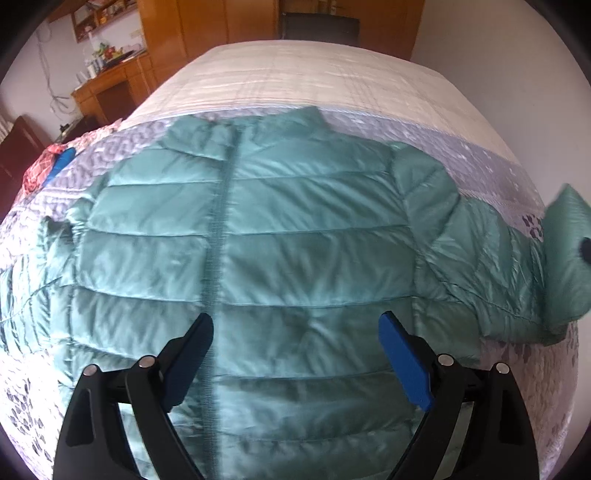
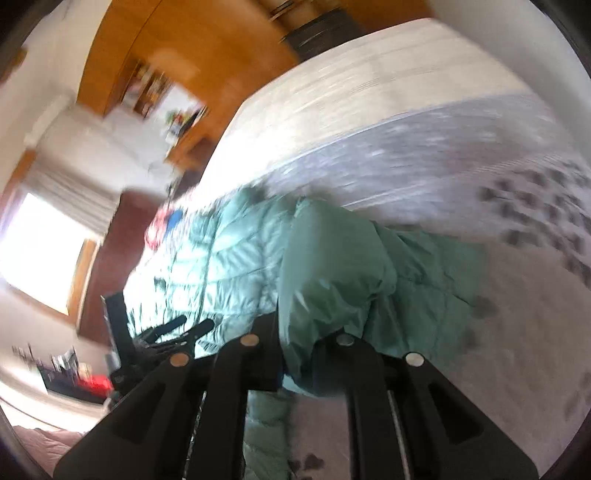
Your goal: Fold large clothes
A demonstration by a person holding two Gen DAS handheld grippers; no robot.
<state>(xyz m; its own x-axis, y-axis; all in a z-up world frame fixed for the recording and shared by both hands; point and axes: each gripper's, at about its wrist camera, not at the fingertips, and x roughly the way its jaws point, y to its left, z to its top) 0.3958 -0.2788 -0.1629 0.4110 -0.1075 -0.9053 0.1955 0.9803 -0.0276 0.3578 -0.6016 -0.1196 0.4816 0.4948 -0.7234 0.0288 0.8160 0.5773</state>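
Note:
A teal quilted puffer jacket (image 1: 295, 221) lies flat, front up, on the bed, its zip (image 1: 218, 236) running up the middle and its collar at the far side. My left gripper (image 1: 297, 321) hovers open over the lower front, just right of the zip, with nothing between its blue pads (image 1: 402, 362). The jacket's right sleeve (image 1: 509, 266) stretches to the right with its cuff (image 1: 565, 258) lifted off the bed. In the blurred right wrist view my right gripper (image 2: 299, 343) is shut on that sleeve (image 2: 332, 266), which bunches up in front of it. The left gripper (image 2: 177, 328) shows beyond, over the jacket body (image 2: 221, 258).
The bed carries a grey-lilac patterned quilt (image 1: 498, 166) and a white striped cover (image 1: 295, 74) farther back. A red patterned cloth with a blue item (image 1: 51, 166) lies at the bed's left edge. A wooden desk (image 1: 110, 88) and wardrobe (image 1: 207, 26) stand behind; a bright window (image 2: 40, 254) is at the left.

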